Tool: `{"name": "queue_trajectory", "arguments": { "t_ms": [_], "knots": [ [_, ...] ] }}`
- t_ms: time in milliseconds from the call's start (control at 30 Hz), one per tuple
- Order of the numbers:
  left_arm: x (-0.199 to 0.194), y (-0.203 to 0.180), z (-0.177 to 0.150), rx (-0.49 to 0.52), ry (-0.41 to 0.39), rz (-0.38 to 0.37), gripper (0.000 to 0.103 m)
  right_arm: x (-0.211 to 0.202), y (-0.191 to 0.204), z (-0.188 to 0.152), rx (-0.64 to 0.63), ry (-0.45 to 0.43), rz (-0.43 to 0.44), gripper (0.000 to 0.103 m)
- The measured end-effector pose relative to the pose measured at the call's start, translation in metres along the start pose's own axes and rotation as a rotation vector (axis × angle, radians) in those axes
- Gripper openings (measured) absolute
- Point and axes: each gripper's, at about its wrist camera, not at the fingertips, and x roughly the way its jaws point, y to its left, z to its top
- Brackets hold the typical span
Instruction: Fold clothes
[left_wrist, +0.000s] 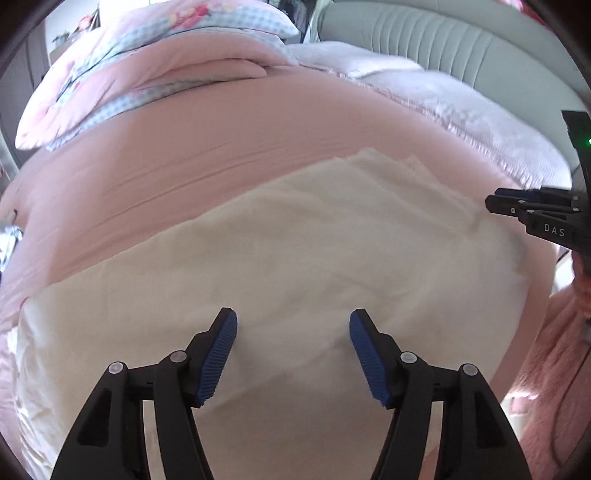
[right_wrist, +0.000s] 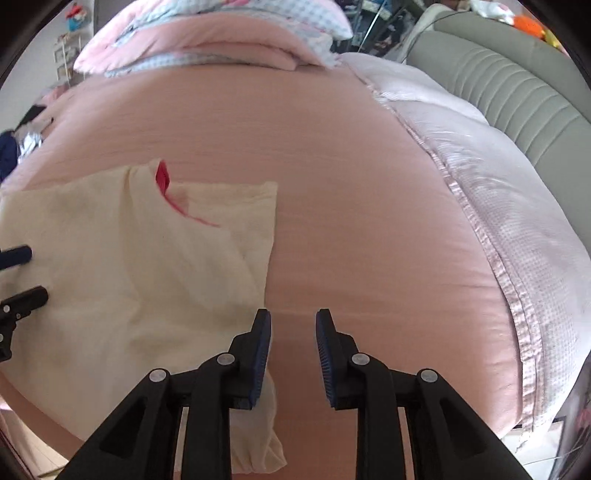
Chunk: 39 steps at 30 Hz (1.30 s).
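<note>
Since the cream shirt lies flat on the pink bed, my left hand-held gripper sits right over it, open & empty. Right hand-held gripper, part open w/ nothing in it, hangs just off its right edge, so left's closer imo.

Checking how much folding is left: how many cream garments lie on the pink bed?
1. The cream garment lies spread on the pink bedsheet, near its front edge. Others may be hidden out of view.
</note>
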Motion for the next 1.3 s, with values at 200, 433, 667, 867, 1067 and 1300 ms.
{"name": "queue_trajectory", "arguments": {
  "t_ms": [200,433,667,867,1067,1300],
  "knots": [
    [0.017,-0.014,0.019,0.023,-0.017,-0.073,0.061,-0.004,0.062,0.013,-0.089,-0.045,0.230,0.024],
    [0.042,-0.013,0.030,0.053,0.020,-0.030,0.062,0.032,0.082,0.016,-0.105,0.068,0.139,0.025],
    [0.017,0.043,0.018,-0.094,-0.022,-0.035,0.063,0.007,0.057,0.032,0.003,-0.013,0.155,0.021],
    [0.017,0.038,0.032,-0.101,-0.059,-0.077,0.063,0.042,0.115,0.081,-0.151,0.013,0.195,0.034],
    [0.031,0.035,0.039,-0.109,-0.026,-0.089,0.063,0.076,0.132,0.076,-0.147,0.092,0.282,0.019],
    [0.046,0.030,0.033,-0.040,-0.047,-0.087,0.063,0.072,0.126,0.074,-0.078,0.059,0.235,0.016]
  ]
}}
